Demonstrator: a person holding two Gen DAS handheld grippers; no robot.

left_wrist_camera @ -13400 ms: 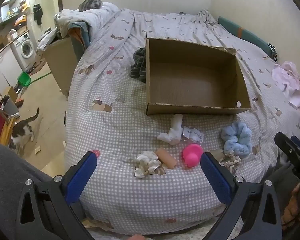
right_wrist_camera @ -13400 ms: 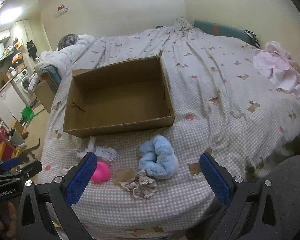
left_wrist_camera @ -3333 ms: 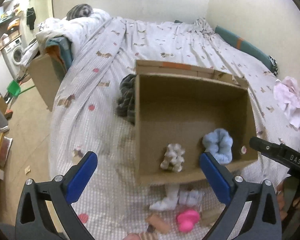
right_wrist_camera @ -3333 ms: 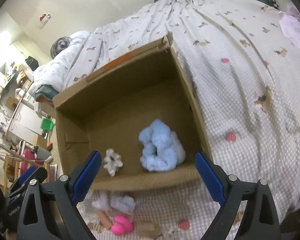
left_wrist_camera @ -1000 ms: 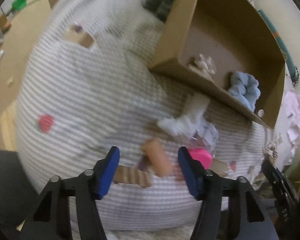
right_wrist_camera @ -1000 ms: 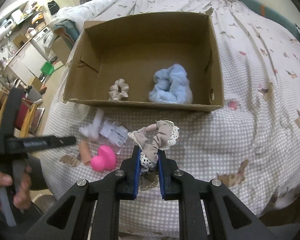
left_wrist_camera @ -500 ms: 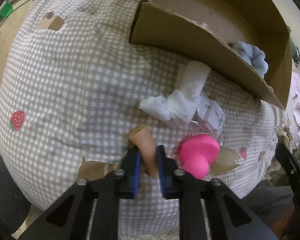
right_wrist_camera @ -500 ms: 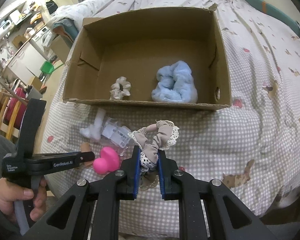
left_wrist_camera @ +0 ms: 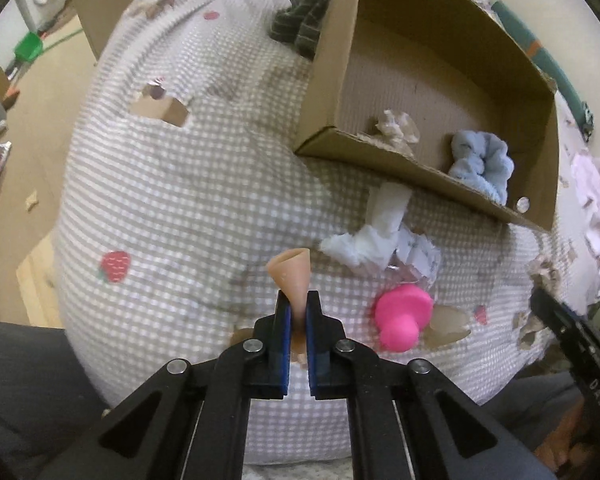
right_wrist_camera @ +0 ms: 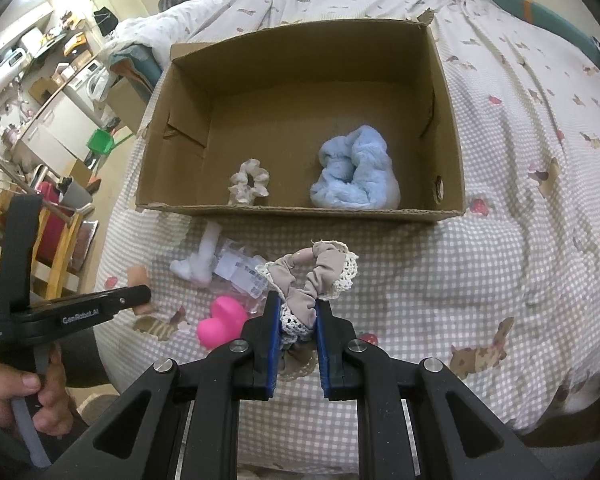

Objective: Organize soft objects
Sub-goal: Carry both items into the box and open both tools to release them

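Left gripper (left_wrist_camera: 296,316) clamped tight on a peach silicone cone (left_wrist_camera: 291,276), wide end sticking out ahead of the tips. Pink heart-shaped squishy (left_wrist_camera: 402,316) just to its right on the checked bedspread (left_wrist_camera: 180,200); white sock (left_wrist_camera: 374,230) and a clear plastic packet (left_wrist_camera: 418,252) ahead and right of the tips. Cardboard box (left_wrist_camera: 328,76) further ahead to the right, holding a cream scrunchie (left_wrist_camera: 396,128) and a blue fluffy scrunchie (left_wrist_camera: 482,164).

Right gripper (right_wrist_camera: 298,322) closed on a beige lace-trimmed scrunchie (right_wrist_camera: 314,272), loop poking up past the tips. Box straight ahead of it, near wall just beyond the scrunchie. Pink squishy sits just left of the right tips; left gripper further left, in the person's hand (right_wrist_camera: 20,392).
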